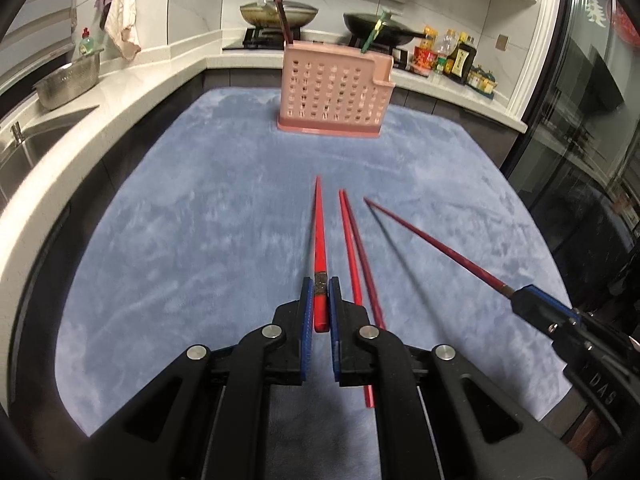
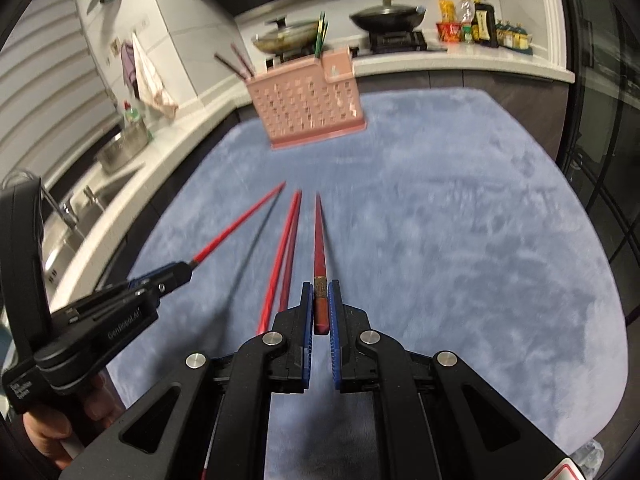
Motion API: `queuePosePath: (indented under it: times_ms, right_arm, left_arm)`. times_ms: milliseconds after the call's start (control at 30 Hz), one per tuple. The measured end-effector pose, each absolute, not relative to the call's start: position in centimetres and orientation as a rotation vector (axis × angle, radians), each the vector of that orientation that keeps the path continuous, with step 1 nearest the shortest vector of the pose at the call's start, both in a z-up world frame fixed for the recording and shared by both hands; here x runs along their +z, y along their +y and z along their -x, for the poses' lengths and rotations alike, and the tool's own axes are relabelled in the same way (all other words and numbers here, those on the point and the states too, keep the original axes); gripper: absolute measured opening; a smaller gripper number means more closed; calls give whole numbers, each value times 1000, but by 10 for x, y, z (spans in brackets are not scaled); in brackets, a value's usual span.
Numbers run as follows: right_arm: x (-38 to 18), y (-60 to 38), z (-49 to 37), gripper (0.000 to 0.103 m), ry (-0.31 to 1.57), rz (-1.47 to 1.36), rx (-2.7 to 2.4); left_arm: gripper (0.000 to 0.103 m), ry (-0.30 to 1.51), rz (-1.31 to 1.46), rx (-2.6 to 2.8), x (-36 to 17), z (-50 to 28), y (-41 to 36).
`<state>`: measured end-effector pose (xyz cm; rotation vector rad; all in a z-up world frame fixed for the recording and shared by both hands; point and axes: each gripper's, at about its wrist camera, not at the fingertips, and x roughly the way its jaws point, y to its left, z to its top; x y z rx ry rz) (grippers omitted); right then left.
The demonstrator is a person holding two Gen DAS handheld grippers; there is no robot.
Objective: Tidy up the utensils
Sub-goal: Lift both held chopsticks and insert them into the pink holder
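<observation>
Two grippers each clamped one red chopstick above a blue cloth. In the left wrist view, the left gripper sat at lower centre, its blue pads pressed against the thick end of a bright chopstick whose tip pointed toward the upper centre of the frame. At the lower right edge of that view, the right gripper held a darker chopstick by its thick end, the shaft slanting up and to the left. Between the two held sticks, a loose pair lay on the cloth, close together, their near ends hidden under the left gripper.

In the right wrist view, the right gripper occupied lower centre, closed on its chopstick. The left gripper appeared at the left edge with its stick slanting up and to the right; a hand showed beneath it at lower left. The loose pair lay between them.

A pink rack, perforated, stood upright at the far edge of the cloth, in the upper centre of both views. It held dark chopsticks at its left end and green ones toward its right. Behind it, a counter carried two pans on a stove, bottles at upper right, and a colander beside a sink at left.
</observation>
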<state>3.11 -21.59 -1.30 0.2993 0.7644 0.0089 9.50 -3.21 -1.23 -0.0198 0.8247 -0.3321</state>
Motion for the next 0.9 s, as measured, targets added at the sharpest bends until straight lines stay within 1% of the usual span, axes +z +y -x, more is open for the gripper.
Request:
queuePosePath:
  times_ms: [367, 900]
  right_arm:
    - [45, -241, -39, 7, 607, -335, -6]
    - [101, -263, -82, 7, 489, -323, -9]
  left_arm:
    - [7, 736, 55, -345, 39, -105, -31]
    - [7, 588, 50, -307, 106, -162, -29]
